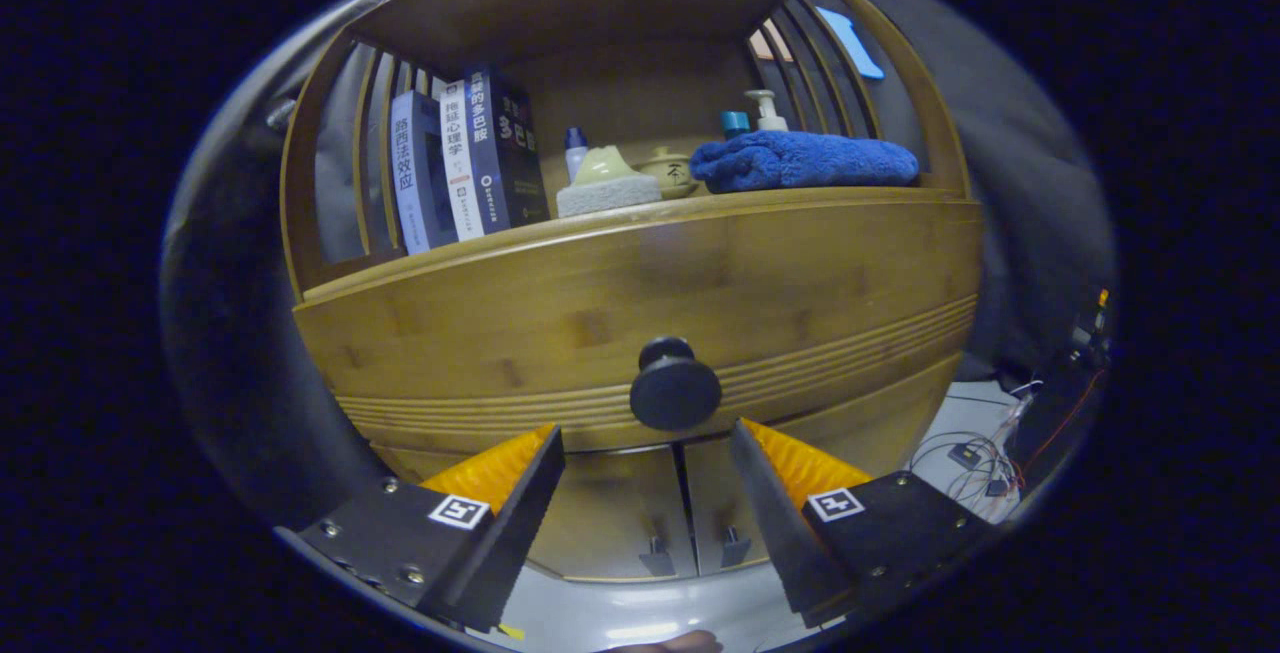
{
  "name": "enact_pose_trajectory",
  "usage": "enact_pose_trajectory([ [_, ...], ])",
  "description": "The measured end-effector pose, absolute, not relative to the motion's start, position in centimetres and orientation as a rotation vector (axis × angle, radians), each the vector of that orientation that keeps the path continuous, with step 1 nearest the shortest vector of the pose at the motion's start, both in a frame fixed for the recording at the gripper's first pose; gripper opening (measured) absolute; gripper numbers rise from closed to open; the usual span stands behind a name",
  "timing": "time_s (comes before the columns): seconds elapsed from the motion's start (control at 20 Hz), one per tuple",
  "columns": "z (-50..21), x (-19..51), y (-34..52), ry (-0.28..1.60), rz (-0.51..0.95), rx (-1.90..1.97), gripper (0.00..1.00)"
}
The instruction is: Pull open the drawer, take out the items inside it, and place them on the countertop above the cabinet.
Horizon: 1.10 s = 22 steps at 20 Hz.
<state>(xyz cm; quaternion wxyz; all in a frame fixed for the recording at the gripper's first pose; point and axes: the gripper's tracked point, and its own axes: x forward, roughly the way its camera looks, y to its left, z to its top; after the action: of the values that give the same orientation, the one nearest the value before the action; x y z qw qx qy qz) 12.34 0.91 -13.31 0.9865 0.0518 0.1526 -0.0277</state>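
Observation:
A wooden cabinet's drawer (560, 313) faces me, closed, with a round dark knob (674, 385) at its middle. My gripper (646, 431) is open, its fingertips just below the knob on either side and touching nothing. The countertop (700, 205) above the drawer carries several upright books (465, 163), a pale sponge-like block with a cream lump on it (608, 188), a small ceramic pot (672, 173), bottles and a folded blue towel (805, 159). The drawer's inside is hidden.
Below the drawer are two cabinet doors (640, 513) with small handles. Slatted wooden sides and a roof enclose the countertop shelf. Cables and small electronics (985, 458) lie on the floor to the right of the cabinet.

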Motion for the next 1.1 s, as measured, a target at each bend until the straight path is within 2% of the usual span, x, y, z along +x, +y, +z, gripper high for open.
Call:
enact_pose_trajectory([
  [0.35, -12.1, 6.8, 0.8, 0.344, -0.053, 0.018, 1.00],
  [0.75, -6.1, 3.2, 2.0, 0.322, -0.012, -0.014, 1.00],
  [1.1, 4.4, -1.0, 3.5, 0.156, -0.008, -0.017, 1.00],
])
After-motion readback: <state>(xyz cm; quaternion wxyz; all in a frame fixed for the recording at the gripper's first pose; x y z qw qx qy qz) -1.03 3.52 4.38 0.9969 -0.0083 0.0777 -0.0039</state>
